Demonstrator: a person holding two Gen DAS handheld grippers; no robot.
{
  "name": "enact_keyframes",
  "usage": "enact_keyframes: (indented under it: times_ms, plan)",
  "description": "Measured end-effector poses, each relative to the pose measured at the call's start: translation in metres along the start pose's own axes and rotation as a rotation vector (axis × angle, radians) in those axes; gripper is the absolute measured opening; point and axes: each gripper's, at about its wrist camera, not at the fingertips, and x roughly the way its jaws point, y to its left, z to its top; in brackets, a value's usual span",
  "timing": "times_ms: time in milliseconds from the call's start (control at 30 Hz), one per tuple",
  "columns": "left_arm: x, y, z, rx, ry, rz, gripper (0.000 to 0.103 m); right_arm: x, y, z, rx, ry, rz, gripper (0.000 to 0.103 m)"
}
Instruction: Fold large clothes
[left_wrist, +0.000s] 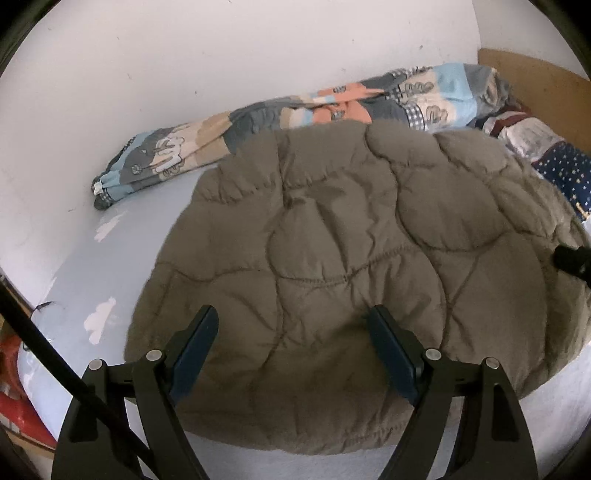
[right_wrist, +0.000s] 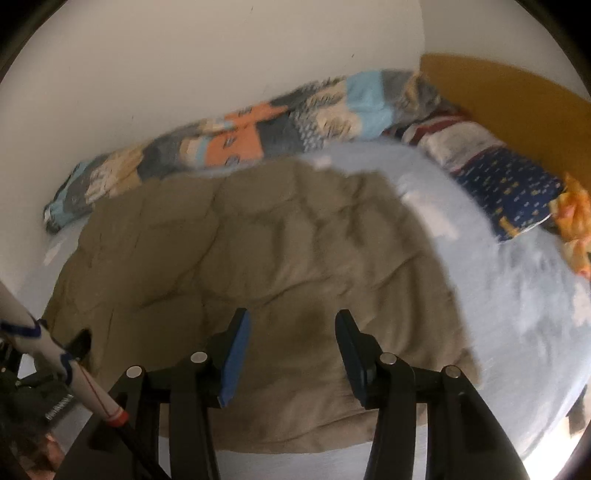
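- Left wrist view: quilted brown jacket (left_wrist: 332, 240) is seen spread flat on the bed (left_wrist: 92, 266), already looking partly folded into a compact rounded slab.
- Left gripper (left_wrist: 291, 328) is held over the jacket's near-left part, jaws spread wide, nothing gripped.
- Right wrist view (blurred): right gripper (right_wrist: 291, 332) is held over the near-right part of the jacket (right_wrist: 240, 258), jaws apart, nothing gripped.
- Key relation: jacket lies directly ahead of and below both grippers; near hem is closest to the fingertips, far edge lies toward the patchwork blanket (left_wrist: 295, 107) at the wall.
- Long axis is judged to run left-right across both views; not certain given fisheye distortion.
- Bare sheet is seen right of the jacket in the right view, so the right edge is nearer the right gripper, the left edge nearer the left.
- Pillows (right_wrist: 506, 184) sit well apart at far right.
- Next move is judged to need a pinch at a near edge or corner.
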Motion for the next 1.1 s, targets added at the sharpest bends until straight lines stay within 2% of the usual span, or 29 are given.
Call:
enact_keyframes:
  times_ms: [200,767,933,1033,1100]
  plan:
    - [0.010,0.002,-0.005,-0.028,0.028,-0.022,0.085,0.027,0.015,-0.009,-0.052,0.075,-0.056,0.056]
    - [0.014,0.001,-0.004,-0.030,0.034,-0.016,0.086,0.032,0.020,-0.010,-0.056,0.099,-0.080,0.063]
    - [0.014,0.003,-0.004,-0.044,0.036,-0.025,0.086,0.020,0.019,-0.003,-0.030,0.051,-0.043,0.063]
    - [0.010,0.010,-0.001,-0.065,0.032,-0.041,0.086,0.012,0.034,0.007,-0.054,-0.014,0.004,0.063]
    - [0.007,0.020,0.003,-0.097,0.021,-0.049,0.086,0.017,0.042,0.013,-0.067,-0.016,0.029,0.063]
